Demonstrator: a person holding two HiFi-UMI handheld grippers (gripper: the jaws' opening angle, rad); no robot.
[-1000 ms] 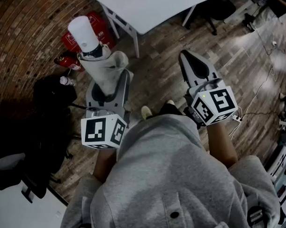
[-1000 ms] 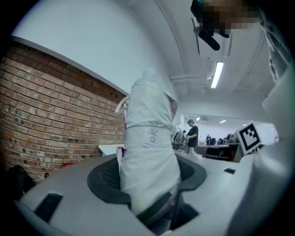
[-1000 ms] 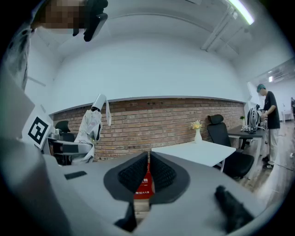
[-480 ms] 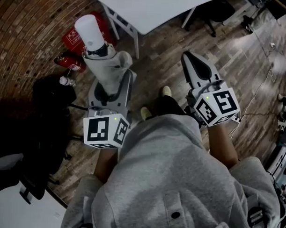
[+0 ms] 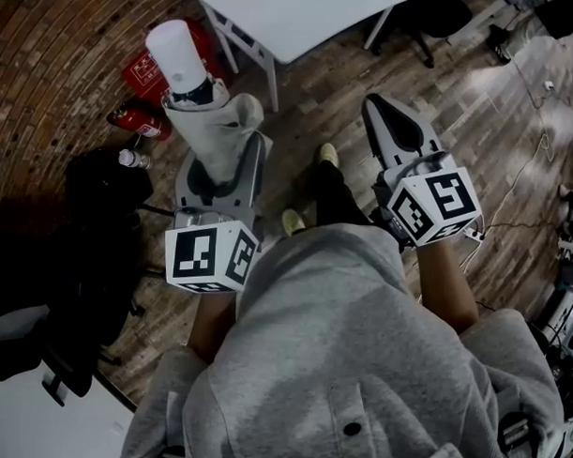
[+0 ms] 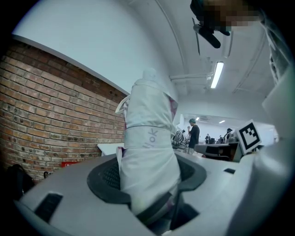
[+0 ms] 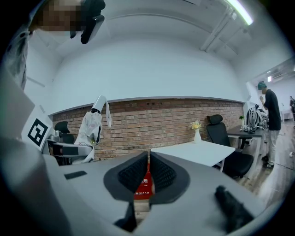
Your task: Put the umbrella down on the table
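While the folded umbrella (image 5: 213, 122) is clamped between the pads of the left gripper (image 5: 220, 174), the task stands at the carry step: the umbrella is held in the air and has not yet reached the counter (image 5: 294, 17). In the left gripper view the jaws stand wide around the bundled white fabric, with both pads pressed against it, and the umbrella rises out of the grip with its white handle (image 5: 177, 55) uppermost. In the head view the umbrella occupies the upper left of the frame, above the wooden floor (image 5: 319, 102) and short of the counter's near edge, which runs along the top centre. The right gripper (image 5: 395, 133) sits at the centre right of that frame; its own view shows the jaws drawn together to a narrow slit with nothing between them, so it carries no load. The white counter surface appears bare in the part that shows. The next move, as judged from this layout, calls for carrying the left gripper forward over the counter edge, tipping the umbrella toward level, lowering it until the fabric rests on the surface, and only then parting the jaws.
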